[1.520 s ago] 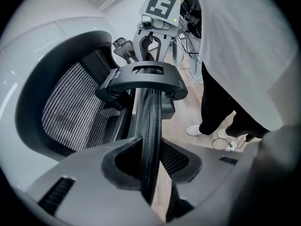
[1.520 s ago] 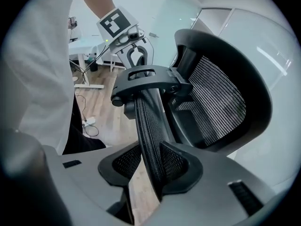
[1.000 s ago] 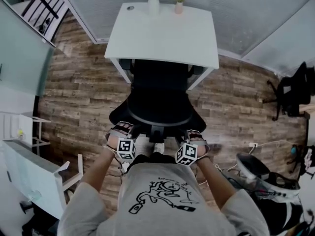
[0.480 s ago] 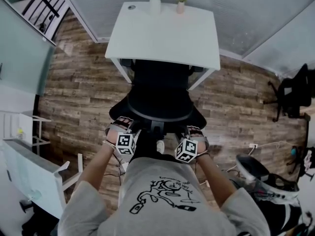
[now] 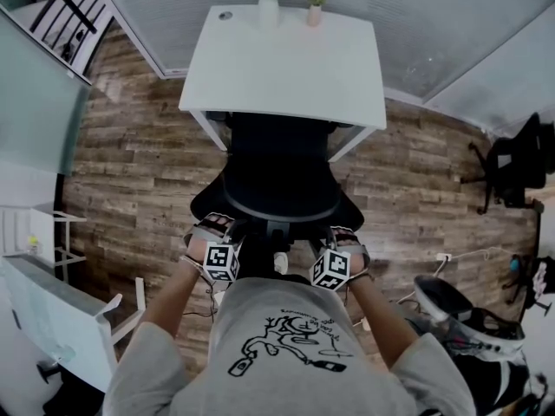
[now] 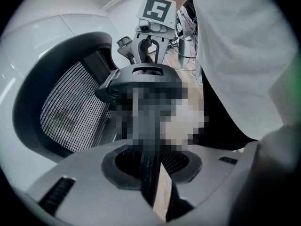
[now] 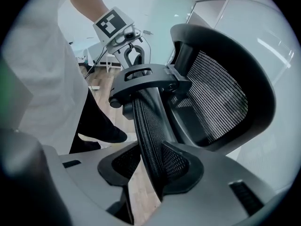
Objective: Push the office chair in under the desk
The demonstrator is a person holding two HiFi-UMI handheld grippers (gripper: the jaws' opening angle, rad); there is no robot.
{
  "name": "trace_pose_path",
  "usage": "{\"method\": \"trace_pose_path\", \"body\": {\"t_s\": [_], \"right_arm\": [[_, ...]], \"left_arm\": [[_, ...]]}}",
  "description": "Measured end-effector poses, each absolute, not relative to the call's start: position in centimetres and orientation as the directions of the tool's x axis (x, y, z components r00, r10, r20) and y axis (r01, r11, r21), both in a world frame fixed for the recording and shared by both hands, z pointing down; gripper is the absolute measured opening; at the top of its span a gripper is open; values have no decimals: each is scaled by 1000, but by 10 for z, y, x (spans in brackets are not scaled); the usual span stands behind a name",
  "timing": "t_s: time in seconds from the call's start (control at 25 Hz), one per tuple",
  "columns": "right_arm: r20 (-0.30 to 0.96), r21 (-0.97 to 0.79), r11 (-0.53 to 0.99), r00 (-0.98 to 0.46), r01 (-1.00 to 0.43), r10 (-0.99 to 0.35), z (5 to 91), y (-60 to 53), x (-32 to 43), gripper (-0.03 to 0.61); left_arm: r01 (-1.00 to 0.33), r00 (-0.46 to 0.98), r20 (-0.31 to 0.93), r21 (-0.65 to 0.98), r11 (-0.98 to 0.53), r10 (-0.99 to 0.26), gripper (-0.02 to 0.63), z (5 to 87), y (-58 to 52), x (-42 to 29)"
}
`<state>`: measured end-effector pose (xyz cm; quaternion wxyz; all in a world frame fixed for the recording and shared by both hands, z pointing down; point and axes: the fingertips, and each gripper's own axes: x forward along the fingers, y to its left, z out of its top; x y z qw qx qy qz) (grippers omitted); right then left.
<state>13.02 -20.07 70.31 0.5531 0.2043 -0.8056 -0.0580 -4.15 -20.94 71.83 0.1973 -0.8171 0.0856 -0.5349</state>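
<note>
A black mesh office chair [image 5: 277,172] stands with its seat partly under the white desk [image 5: 286,68], backrest toward me. Both grippers sit on the backrest's top edge. My left gripper [image 5: 215,226] is on the left part, my right gripper [image 5: 345,235] on the right part. In the left gripper view the jaws [image 6: 153,161] straddle the mesh rim [image 6: 143,126] and close on it. In the right gripper view the jaws [image 7: 153,166] have just been opening slightly, with the mesh rim [image 7: 148,126] still between the pads and touching them.
Two small vases [image 5: 269,7] stand at the desk's far edge against a frosted glass wall. Another black chair [image 5: 520,159] is at the right. White furniture [image 5: 52,310] stands at the left, and cables with a round device [image 5: 460,310] lie at the lower right on the wood floor.
The chair has slid a little farther under the desk, so its armrests are more hidden by the desktop. Both grippers moved forward with the backrest.
</note>
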Motion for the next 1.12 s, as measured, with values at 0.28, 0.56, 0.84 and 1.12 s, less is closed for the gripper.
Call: {"method": "trace_pose_path", "body": {"t_s": [0.28, 0.56, 0.84, 1.12], "right_arm": [[872, 307, 911, -302, -274, -385, 700, -218, 132, 158], [882, 275, 915, -301, -294, -362, 699, -242, 132, 164], [892, 239, 921, -306, -308, -334, 698, -267, 119, 166], [896, 232, 921, -299, -313, -327, 698, -285, 111, 169]], "left_arm": [[83, 429, 848, -380, -921, -311, 107, 717, -223, -41], [108, 446, 850, -362, -926, -280, 114, 712, -244, -38], [119, 434, 860, -350, -929, -269, 114, 710, -272, -51], [128, 423, 864, -357, -925, -275, 118, 711, -292, -60]]}}
